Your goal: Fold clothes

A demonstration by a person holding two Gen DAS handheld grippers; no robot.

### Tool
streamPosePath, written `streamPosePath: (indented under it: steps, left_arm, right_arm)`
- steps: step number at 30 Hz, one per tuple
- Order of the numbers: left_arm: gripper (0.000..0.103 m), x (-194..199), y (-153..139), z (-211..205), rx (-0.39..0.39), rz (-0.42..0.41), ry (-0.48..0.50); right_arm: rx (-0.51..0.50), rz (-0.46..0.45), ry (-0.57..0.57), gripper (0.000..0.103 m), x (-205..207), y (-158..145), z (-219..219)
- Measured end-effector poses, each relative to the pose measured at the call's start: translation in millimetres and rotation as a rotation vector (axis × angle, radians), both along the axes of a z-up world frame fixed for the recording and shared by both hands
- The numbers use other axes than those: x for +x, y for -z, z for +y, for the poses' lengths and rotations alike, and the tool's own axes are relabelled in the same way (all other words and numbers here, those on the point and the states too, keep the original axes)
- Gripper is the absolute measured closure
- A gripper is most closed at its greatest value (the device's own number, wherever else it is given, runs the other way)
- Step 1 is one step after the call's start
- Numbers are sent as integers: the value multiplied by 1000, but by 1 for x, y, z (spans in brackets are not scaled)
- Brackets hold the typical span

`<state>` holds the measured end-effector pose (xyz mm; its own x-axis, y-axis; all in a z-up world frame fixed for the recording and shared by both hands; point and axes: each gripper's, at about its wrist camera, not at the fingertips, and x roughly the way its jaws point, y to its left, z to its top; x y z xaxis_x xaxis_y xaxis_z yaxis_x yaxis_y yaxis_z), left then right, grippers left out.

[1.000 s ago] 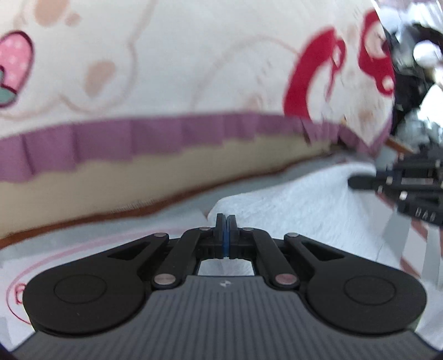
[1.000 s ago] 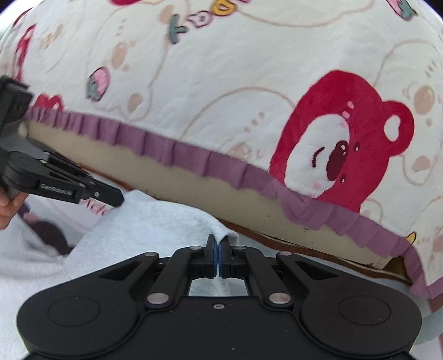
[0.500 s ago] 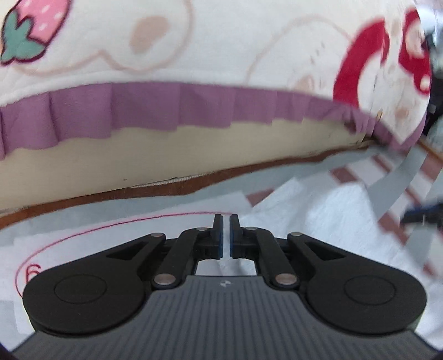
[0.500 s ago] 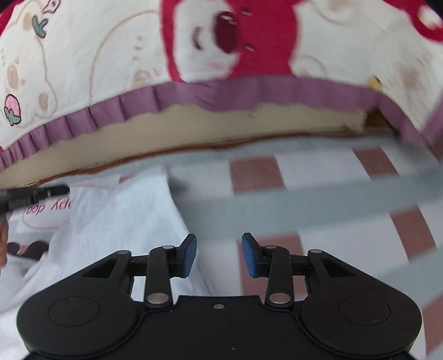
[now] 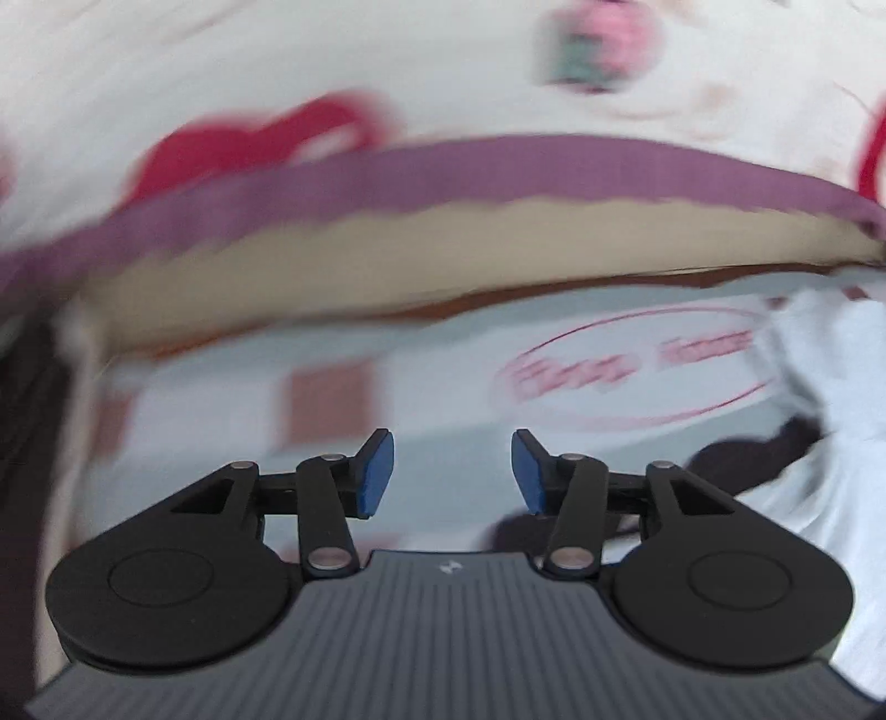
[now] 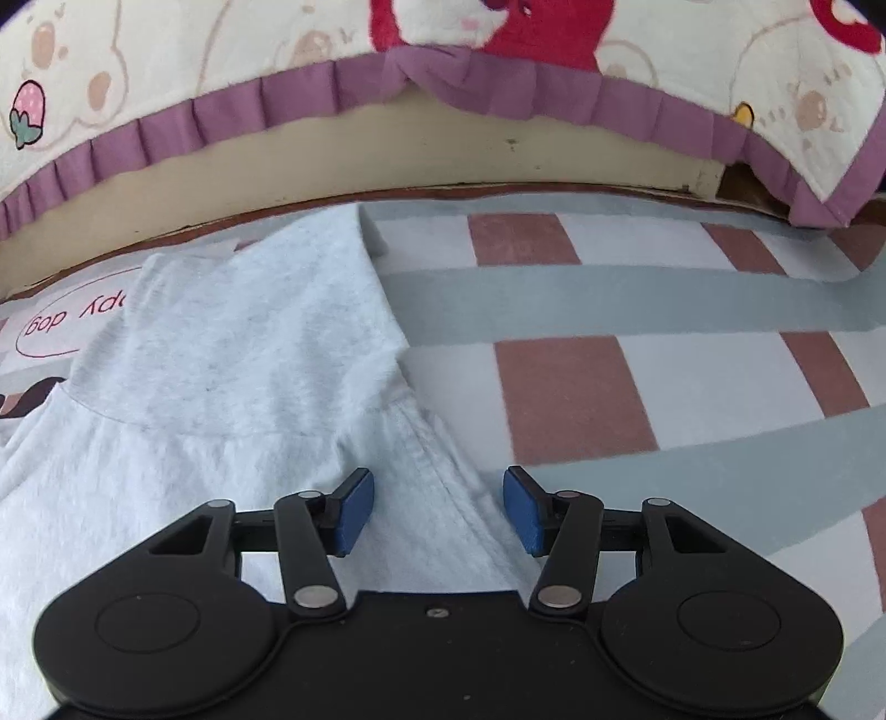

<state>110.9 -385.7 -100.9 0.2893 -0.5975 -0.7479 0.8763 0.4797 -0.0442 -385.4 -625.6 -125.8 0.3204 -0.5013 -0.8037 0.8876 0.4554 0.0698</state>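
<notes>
- Two claws, both spread wide with nothing between the blue pads.
- Right claw (image 6: pixel 438 508) low over the pale grey T-shirt (image 6: pixel 221 399), its near hem edge running between the parted fingers; no pad seen pressing on the cloth.
- Grey T-shirt spread on the checked sheet (image 6: pixel 637 332), a folded-over flap lying across its upper part, right edge of the flap slanting toward the right claw.
- Left of the flap, a bared patch of the shirt's front with a red oval print (image 6: pixel 66 327) and upside-down lettering, plus a dark printed shape just below it.
- Beyond the T-shirt, a beige panel (image 6: pixel 498 160), and above that a cream quilt (image 6: pixel 166 50) with purple ruffle trim (image 6: pixel 232 105), red bears and a small strawberry.
- Right of the T-shirt, bare checked sheet in white, grey bands and dull red squares.
- Left claw (image 5: pixel 453 473) also gaping, empty, held above the checked sheet (image 5: pixel 221 410); view heavily smeared by blur.
- From the left wrist view, T-shirt (image 5: pixel 830 443) off to the right of the left claw, well clear of its fingers, the red oval print (image 5: pixel 637 365) and dark shape showing beside the white fold.
- Same purple ruffle trim (image 5: pixel 498 171) and beige panel (image 5: pixel 387 260) past the T-shirt; details of the quilt pattern too blurred to read there.
</notes>
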Motion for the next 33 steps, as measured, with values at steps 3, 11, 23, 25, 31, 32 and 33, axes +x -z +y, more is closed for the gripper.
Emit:
streamPosePath:
  steps: [3, 11, 23, 25, 31, 32, 33]
  left_arm:
    - [57, 30, -3, 43, 32, -29, -78]
    - [61, 40, 13, 102, -63, 43, 15]
    - [34, 20, 40, 59, 32, -57, 26]
    - [91, 25, 37, 68, 39, -71, -16]
    - [95, 49, 27, 103, -57, 55, -86]
    - [95, 50, 26, 105, -79, 67, -71]
    - [93, 49, 27, 105, -91, 71, -49]
  right_arm:
    - [-5, 0, 12, 43, 1, 0, -2]
    - [-33, -20, 36, 40, -5, 3, 6]
    - [-42, -22, 34, 38, -5, 3, 6]
    - [-47, -26, 35, 38, -6, 3, 8]
    - [-47, -30, 10, 37, -8, 2, 11]
    - [-46, -32, 8, 37, -8, 2, 11]
    - [-46, -33, 8, 37, -8, 2, 10]
